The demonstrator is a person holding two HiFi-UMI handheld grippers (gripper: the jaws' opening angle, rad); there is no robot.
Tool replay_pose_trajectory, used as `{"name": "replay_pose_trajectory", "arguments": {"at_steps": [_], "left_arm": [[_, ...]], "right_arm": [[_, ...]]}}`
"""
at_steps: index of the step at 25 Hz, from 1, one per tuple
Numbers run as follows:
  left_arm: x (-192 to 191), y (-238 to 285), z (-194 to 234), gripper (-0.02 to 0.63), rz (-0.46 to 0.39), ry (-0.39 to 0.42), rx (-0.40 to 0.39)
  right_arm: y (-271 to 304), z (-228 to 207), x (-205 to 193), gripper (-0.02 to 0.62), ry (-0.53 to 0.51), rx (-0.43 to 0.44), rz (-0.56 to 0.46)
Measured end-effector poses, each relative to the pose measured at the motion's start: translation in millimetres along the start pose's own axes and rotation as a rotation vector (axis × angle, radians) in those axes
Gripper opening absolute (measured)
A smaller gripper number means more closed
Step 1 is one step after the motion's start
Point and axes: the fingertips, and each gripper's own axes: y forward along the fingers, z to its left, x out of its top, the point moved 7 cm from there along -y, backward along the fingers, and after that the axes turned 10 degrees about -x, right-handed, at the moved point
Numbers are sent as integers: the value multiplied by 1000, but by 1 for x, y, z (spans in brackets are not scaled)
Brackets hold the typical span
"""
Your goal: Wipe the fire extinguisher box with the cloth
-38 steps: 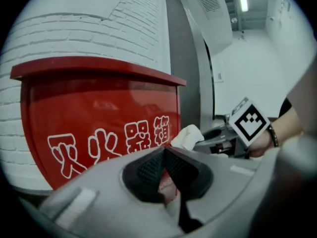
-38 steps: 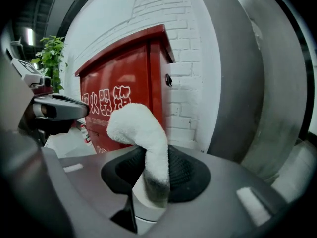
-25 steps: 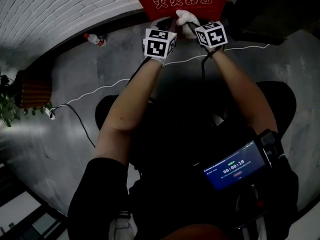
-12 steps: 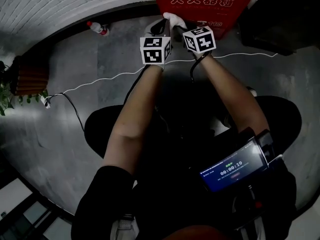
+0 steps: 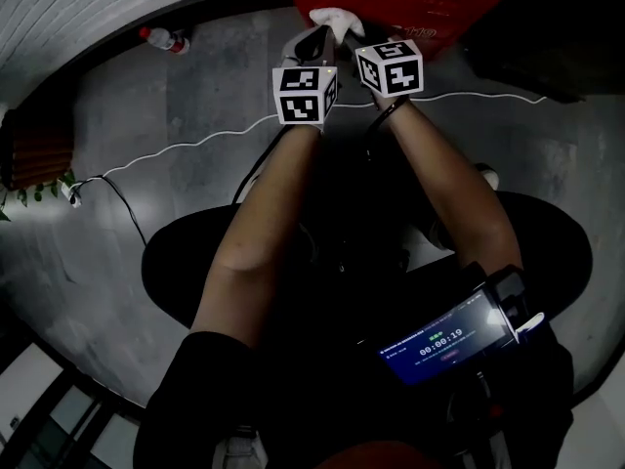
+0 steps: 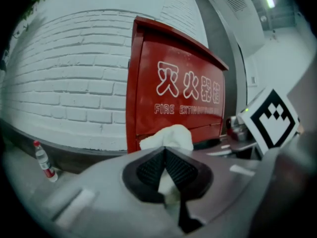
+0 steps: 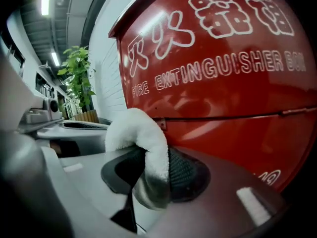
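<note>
Box (image 5: pixel 441 13) higher now, top beyond frame.

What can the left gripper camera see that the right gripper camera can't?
Only the left gripper view shows the white brick wall, a bottle on the floor beside it, and the other gripper's marker cube. Only the right gripper view shows a leafy green plant. Both show the red fire extinguisher box. In their own views, the left gripper and the right gripper are each closed on the white cloth.
</note>
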Motion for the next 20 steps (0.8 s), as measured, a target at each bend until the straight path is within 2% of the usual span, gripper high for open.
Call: {"name": "replay_pose_trajectory", "arguments": {"at_steps": [6,13,20], "left_arm": [[-5,30,-32,5,8,-1,-46],[-10,62,-80,5,31,37,-140],[-10,73,-97,5,32,48,-173]], "right_arm": [[-29,-46,-7,130,42,-69,-35],[-69,-117,-25,132,91,-182,-59],[-101,-173,-40,132,142,-315,-51]]}}
